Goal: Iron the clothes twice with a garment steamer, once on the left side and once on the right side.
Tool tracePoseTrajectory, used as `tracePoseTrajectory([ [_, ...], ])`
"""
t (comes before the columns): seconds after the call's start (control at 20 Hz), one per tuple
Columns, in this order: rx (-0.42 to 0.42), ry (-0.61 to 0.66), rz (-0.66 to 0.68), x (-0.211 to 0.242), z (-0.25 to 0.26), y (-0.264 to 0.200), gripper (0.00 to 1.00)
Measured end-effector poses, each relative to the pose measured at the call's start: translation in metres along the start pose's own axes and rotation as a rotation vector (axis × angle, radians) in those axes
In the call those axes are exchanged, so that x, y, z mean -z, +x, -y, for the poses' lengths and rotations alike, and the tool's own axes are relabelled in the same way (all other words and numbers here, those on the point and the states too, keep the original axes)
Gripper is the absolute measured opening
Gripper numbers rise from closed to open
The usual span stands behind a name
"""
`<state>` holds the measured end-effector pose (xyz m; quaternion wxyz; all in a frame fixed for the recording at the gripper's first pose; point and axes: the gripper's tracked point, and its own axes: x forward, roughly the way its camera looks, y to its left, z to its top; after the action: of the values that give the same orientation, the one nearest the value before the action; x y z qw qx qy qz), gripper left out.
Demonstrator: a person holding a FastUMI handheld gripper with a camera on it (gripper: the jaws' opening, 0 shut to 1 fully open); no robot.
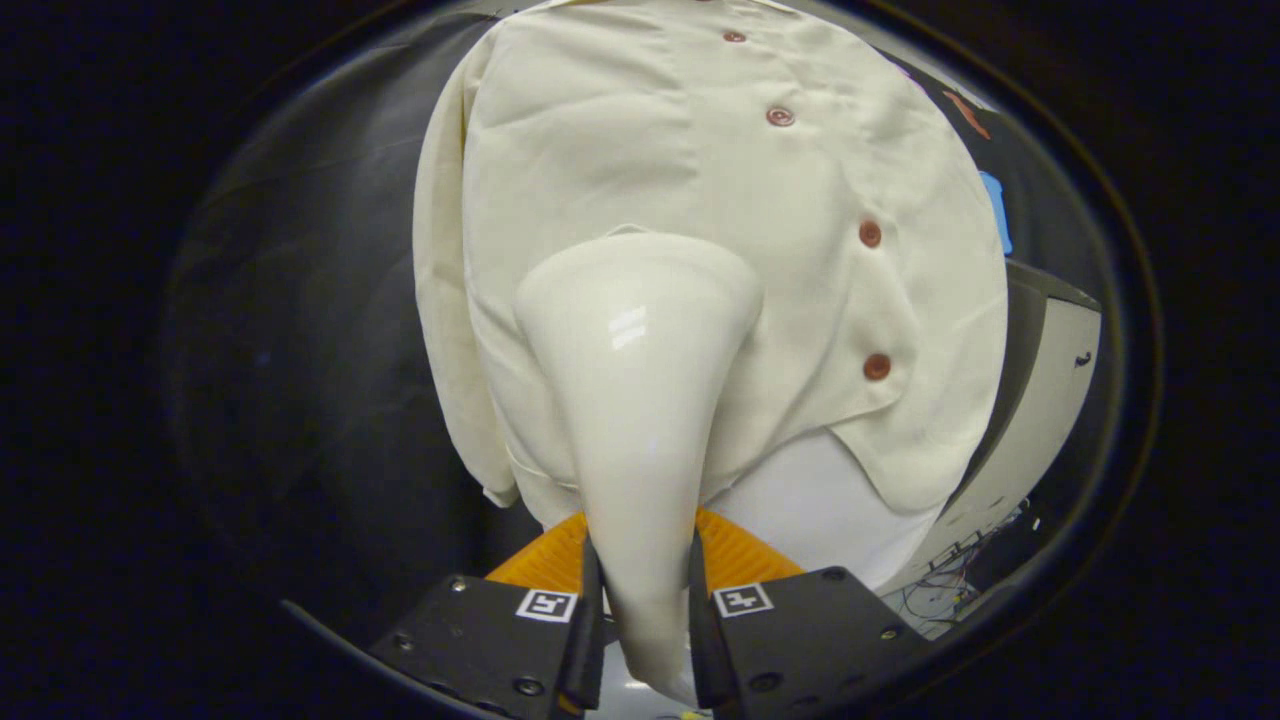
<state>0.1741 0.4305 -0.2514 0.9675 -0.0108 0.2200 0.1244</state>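
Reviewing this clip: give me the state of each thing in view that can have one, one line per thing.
Gripper: shut on the steamer, one finger on each side of its handle.
Steamer: held, its wide head up against the shirt, on the side away from the buttons.
Shirt: hanging, buttoned, lightly creased, hem parting below the lowest button.
Buttons: fastened, four in a line.
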Motion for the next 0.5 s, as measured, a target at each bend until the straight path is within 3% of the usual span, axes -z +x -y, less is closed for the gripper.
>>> tracePoseTrajectory([
  [0.3, -0.008, -0.008, -0.129, 0.042, 0.001, 0.01, 0.36],
  [0.5, -0.036, -0.021, -0.155, 0.046, 0.002, 0.006, 0.35],
])
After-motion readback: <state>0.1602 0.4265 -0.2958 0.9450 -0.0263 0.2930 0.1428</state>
